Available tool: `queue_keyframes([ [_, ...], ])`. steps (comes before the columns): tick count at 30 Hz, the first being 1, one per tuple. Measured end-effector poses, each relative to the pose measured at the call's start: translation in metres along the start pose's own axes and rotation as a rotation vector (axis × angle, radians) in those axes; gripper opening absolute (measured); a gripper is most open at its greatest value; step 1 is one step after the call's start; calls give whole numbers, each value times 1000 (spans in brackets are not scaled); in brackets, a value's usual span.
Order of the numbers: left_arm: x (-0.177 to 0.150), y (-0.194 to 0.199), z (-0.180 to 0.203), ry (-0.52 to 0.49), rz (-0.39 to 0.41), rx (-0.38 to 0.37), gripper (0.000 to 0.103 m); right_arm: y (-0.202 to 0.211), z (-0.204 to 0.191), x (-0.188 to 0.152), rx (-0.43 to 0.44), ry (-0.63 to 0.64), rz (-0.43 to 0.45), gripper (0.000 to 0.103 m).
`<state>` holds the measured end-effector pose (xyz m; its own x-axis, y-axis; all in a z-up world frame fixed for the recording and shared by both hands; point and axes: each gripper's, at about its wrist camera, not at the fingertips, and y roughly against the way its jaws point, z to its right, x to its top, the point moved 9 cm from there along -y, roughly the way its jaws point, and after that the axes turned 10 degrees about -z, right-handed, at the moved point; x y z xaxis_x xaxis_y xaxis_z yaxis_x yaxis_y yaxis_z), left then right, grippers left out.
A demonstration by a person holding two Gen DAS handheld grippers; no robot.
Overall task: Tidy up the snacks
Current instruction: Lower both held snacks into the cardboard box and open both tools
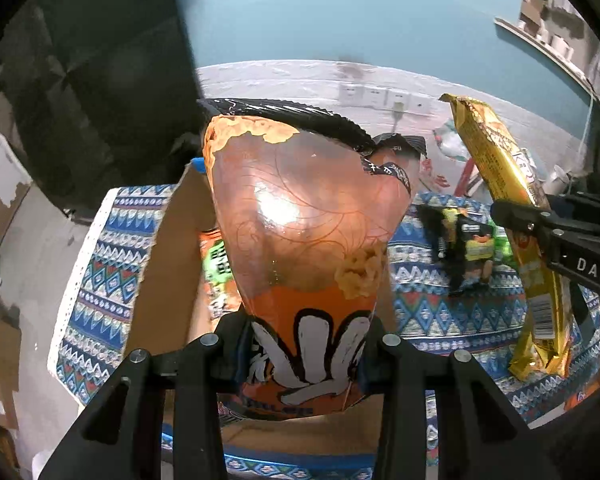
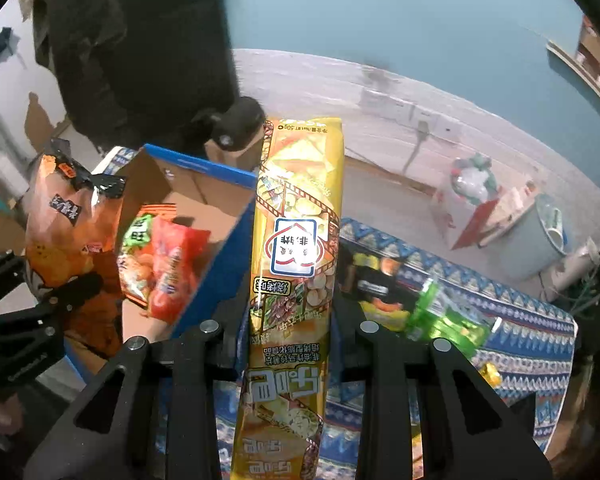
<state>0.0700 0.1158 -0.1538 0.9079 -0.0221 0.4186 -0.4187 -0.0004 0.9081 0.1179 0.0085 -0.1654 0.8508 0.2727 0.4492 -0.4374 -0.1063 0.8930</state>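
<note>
1. An orange snack bag (image 1: 300,240) stands upright, clamped near its bottom by the left tool (image 1: 304,344), in front of an open cardboard box (image 2: 204,184).
2. A long yellow snack pack (image 2: 296,240) is pinched at mid-length by the right tool (image 2: 290,328), just right of the box.
3. Inside the box lie a red packet (image 2: 172,272) and a green-labelled packet (image 2: 136,252).
4. More green and yellow packets (image 2: 420,308) rest on the patterned cloth (image 1: 100,272) covering the surface.

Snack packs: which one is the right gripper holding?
The long yellow pack, clamped between the right gripper fingers. The orange bag is in the left gripper.
</note>
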Motion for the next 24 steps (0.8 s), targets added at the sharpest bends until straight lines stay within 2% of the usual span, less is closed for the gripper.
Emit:
queue_keyframes([
  [16, -8, -32, -61, 86, -74, 50, 40, -26, -85, 33, 120, 82, -31, 29],
  [24, -12, -44, -81, 139, -122, 69, 44, -47, -108, 41, 174, 77, -68, 29],
])
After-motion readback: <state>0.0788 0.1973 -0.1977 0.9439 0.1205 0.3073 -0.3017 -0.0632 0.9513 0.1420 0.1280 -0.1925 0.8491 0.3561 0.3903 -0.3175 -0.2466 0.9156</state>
